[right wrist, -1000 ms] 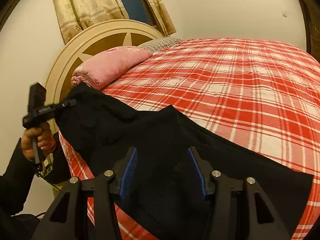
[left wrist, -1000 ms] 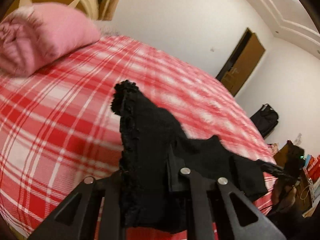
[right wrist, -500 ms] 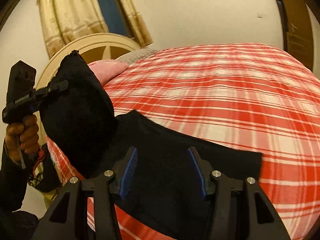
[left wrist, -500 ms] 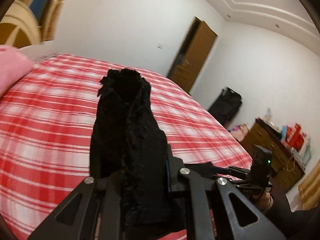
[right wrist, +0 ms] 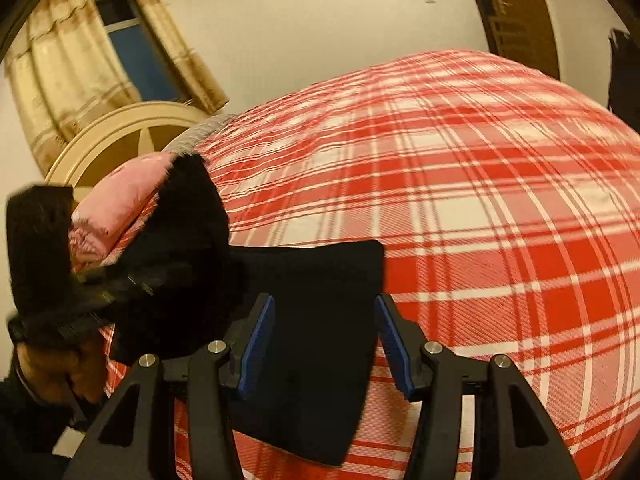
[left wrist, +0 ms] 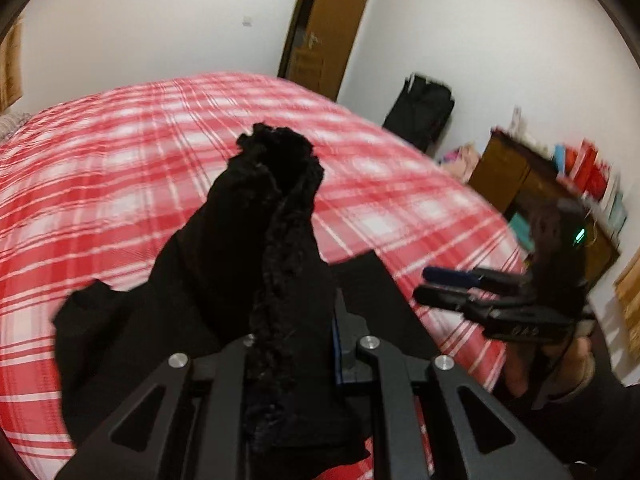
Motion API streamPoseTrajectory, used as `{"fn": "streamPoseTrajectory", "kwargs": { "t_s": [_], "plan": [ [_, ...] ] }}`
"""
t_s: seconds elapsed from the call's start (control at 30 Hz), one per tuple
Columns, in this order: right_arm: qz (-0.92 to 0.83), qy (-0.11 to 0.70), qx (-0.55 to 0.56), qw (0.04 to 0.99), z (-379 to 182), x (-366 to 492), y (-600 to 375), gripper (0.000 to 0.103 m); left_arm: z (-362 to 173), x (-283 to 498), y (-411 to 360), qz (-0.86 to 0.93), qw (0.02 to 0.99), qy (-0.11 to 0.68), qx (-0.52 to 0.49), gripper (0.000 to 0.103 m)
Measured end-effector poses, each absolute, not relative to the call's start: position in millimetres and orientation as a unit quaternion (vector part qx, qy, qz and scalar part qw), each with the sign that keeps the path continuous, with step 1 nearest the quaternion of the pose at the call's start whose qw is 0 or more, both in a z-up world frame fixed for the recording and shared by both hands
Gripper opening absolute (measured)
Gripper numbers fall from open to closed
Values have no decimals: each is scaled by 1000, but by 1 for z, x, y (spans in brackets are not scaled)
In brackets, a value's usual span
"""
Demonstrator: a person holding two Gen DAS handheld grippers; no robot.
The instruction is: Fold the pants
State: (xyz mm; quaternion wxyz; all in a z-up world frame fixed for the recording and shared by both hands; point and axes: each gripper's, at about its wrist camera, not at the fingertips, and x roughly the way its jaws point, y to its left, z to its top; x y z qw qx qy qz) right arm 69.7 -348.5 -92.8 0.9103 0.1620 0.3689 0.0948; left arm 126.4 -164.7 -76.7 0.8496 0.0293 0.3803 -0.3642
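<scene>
Black pants (left wrist: 276,280), bunched in the left gripper's (left wrist: 296,344) clamped jaws over the plaid bed (left wrist: 120,160), should land squarely on the folded part beneath the seemingly empty, parted right gripper (right wrist: 324,344).

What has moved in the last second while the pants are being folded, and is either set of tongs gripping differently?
The left tongs carried their bunched end of the black pants across toward the right tongs, doubling the cloth over the part lying on the plaid bed. Nothing was taken or let go: left tongs stay shut on the pants, right tongs stay open above the flat cloth.
</scene>
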Motion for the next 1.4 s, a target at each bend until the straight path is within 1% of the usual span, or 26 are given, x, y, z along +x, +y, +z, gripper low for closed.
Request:
{"fn": "streamPoseTrajectory", "kwargs": {
  "t_s": [0.2, 0.23, 0.27, 0.33, 0.4, 0.43, 0.5, 0.53, 0.57, 0.6, 0.63, 0.67, 0.77, 0.9, 0.93, 0.97, 1.03, 1.07, 1.1, 1.13, 1.17, 1.2, 1.4],
  "plan": [
    [95, 373, 175, 906, -100, 72, -353, 54, -103, 126, -197, -337, 851, 399, 57, 17],
    [95, 374, 177, 905, -101, 73, -353, 54, -102, 124, -199, -338, 851, 397, 57, 18],
    [95, 375, 184, 904, -103, 73, -354, 54, -101, 121, -202, -341, 852, 393, 57, 22],
    [93, 375, 192, 902, -105, 72, -355, 54, -96, 117, -206, -370, 843, 389, 40, 23],
    [93, 373, 206, 900, -104, 70, -356, 54, -89, 107, -206, -385, 839, 381, 38, 27],
    [93, 372, 212, 899, -103, 69, -357, 54, -86, 103, -207, -391, 839, 376, 40, 31],
    [97, 372, 223, 896, -100, 68, -355, 54, -77, 94, -201, -405, 839, 362, 37, 33],
    [104, 371, 227, 894, -97, 68, -352, 54, -73, 90, -195, -405, 842, 354, 38, 37],
    [113, 371, 229, 893, -95, 68, -348, 55, -69, 87, -187, -399, 849, 345, 41, 44],
    [121, 370, 230, 892, -92, 69, -343, 62, -66, 87, -178, -392, 855, 338, 40, 49],
    [123, 371, 226, 892, -91, 70, -337, 65, -61, 89, -162, -377, 865, 329, 34, 59],
    [124, 371, 223, 893, -90, 71, -333, 67, -59, 91, -151, -365, 873, 322, 29, 67],
    [138, 389, 213, 886, -95, 84, -314, 67, -55, 107, -110, -308, 900, 307, 19, 73],
    [137, 418, 200, 876, -105, 99, -295, 66, -70, 140, -69, -250, 909, 334, 8, 74],
    [141, 424, 194, 873, -108, 101, -290, 65, -76, 148, -61, -235, 910, 341, 10, 74],
    [144, 432, 185, 871, -110, 103, -284, 60, -82, 153, -56, -222, 912, 345, 11, 74],
    [138, 440, 158, 873, -111, 103, -275, 56, -95, 164, -49, -204, 910, 362, 9, 74],
    [134, 441, 146, 875, -111, 102, -273, 45, -102, 170, -45, -197, 906, 376, 5, 74],
    [132, 441, 142, 876, -110, 101, -274, 30, -108, 175, -43, -191, 902, 387, -2, 74],
    [135, 438, 149, 876, -108, 100, -277, 28, -113, 179, -41, -193, 898, 394, -12, 74],
    [140, 433, 157, 876, -106, 98, -281, 23, -116, 179, -42, -197, 897, 397, -17, 75],
    [141, 428, 159, 878, -103, 94, -285, 14, -118, 180, -41, -197, 895, 399, -19, 76],
    [139, 415, 132, 889, -86, 73, -285, 12, -121, 179, -40, -206, 891, 403, -28, 77]
  ]
}}
